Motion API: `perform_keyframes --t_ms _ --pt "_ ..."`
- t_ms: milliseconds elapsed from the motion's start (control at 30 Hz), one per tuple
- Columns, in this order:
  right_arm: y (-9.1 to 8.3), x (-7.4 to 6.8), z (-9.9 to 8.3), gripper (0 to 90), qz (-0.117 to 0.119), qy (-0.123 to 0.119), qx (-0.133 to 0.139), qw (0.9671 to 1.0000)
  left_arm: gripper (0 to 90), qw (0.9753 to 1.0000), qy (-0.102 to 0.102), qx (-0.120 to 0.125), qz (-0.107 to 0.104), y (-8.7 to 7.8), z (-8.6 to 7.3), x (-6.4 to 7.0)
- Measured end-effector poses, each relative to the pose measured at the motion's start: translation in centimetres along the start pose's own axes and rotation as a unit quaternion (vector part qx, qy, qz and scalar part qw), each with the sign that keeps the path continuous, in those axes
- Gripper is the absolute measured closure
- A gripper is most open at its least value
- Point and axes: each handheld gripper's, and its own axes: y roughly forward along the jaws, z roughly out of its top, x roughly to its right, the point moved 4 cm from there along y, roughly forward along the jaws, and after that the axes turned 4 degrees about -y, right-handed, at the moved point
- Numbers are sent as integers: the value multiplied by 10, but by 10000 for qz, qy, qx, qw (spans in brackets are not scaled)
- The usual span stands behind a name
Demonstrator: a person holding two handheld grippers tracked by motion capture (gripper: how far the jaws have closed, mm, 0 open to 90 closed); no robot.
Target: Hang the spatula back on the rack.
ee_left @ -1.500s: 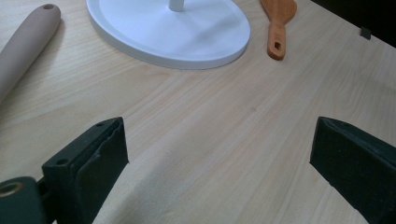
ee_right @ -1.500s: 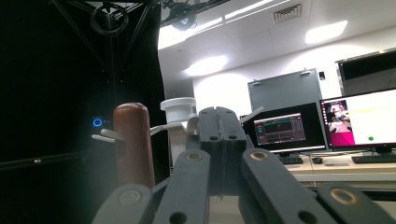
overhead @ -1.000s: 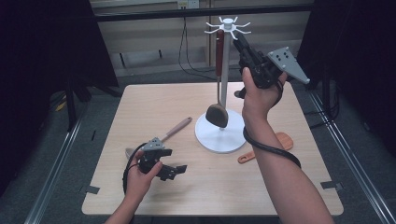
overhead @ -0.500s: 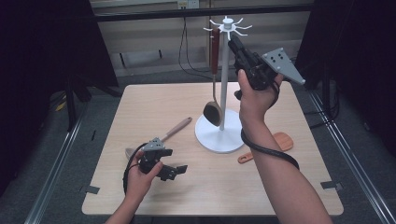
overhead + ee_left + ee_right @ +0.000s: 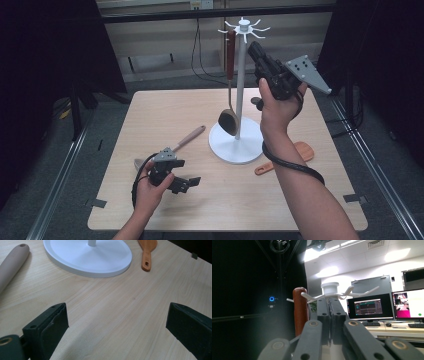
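Reddish-brown at the wooden grip, steel at the bowl: long ladle (image 5: 230, 52) hung on a hook of the white branched utensil rack (image 5: 235, 146), long axis upright, bowl low beside the pole and above the round base. Just at 3 o'clock of that grip in the high view, raised near the rack's crown, the right gripper (image 5: 254, 50), jaws pressed together with nothing between them; confirmed in the right gripper view (image 5: 329, 305), grip (image 5: 300, 312) close at 9 o'clock, apart from the jaws. Probably done with this hanging. Low at 7 o'clock of the base, over the pale wooden table (image 5: 165, 110), the left gripper (image 5: 189, 184), jaws spread wide and empty (image 5: 117, 315). Near it, at 12 o'clock, the beige-handled spoon (image 5: 187, 140), lying flat from 8 to 2 o'clock. At 4 o'clock of the base, the flat orange wooden spatula (image 5: 290, 156), likewise 8 to 2. Likely next: spoon for the left hand, nearer by far; spatula closer to the right.
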Motion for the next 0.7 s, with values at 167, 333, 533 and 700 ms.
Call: perform_keyframes --t_ms 167,333,533,700 --pt "-8 1 -4 801 82 15 -98 9999 38 10000 7 -10 6 1 0 0" --pt "-20 2 -16 729 211 27 -308 9993 39 10000 35 -17 6 1 0 1" --pt "-36 4 -30 637 255 33 -496 9984 39 10000 49 -13 11 1 0 1" --pt "-49 5 -39 563 354 50 -634 9973 39 10000 65 -47 24 2 -1 2"
